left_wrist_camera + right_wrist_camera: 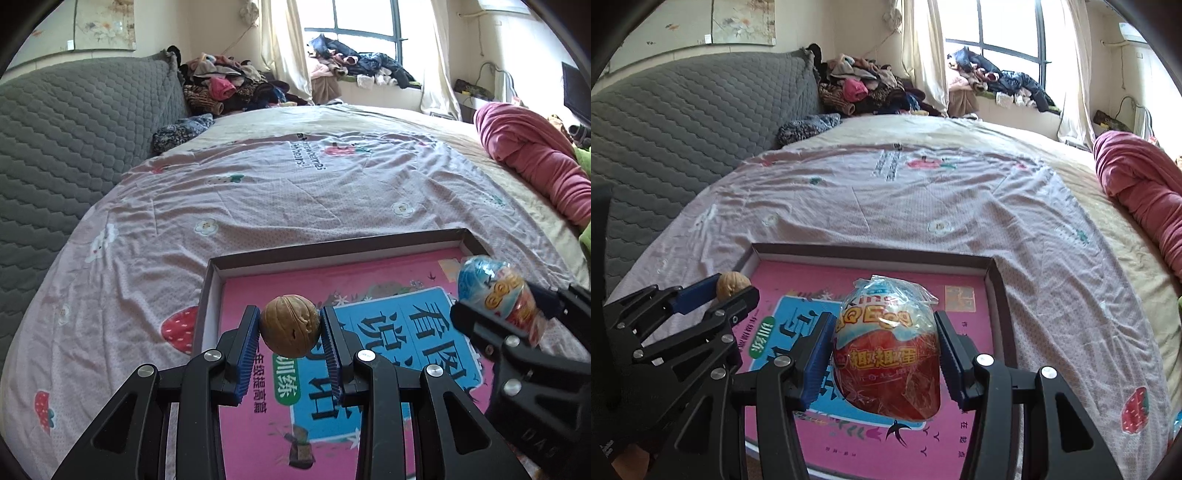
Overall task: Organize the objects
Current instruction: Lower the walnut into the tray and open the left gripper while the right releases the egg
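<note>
The left gripper is clamping a walnut, the right gripper a wrapped egg, both hovering over the box at the bed's near edge; released, either may be rolling out.

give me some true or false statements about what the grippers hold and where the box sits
1. The left gripper is shut on a walnut. True.
2. The right gripper is empty. False: it grips a wrapped toy egg.
3. The box lies on the bed. True.
4. The walnut rests inside the box. False: it is held above it.
5. A pink book lies in the box. True.
</note>
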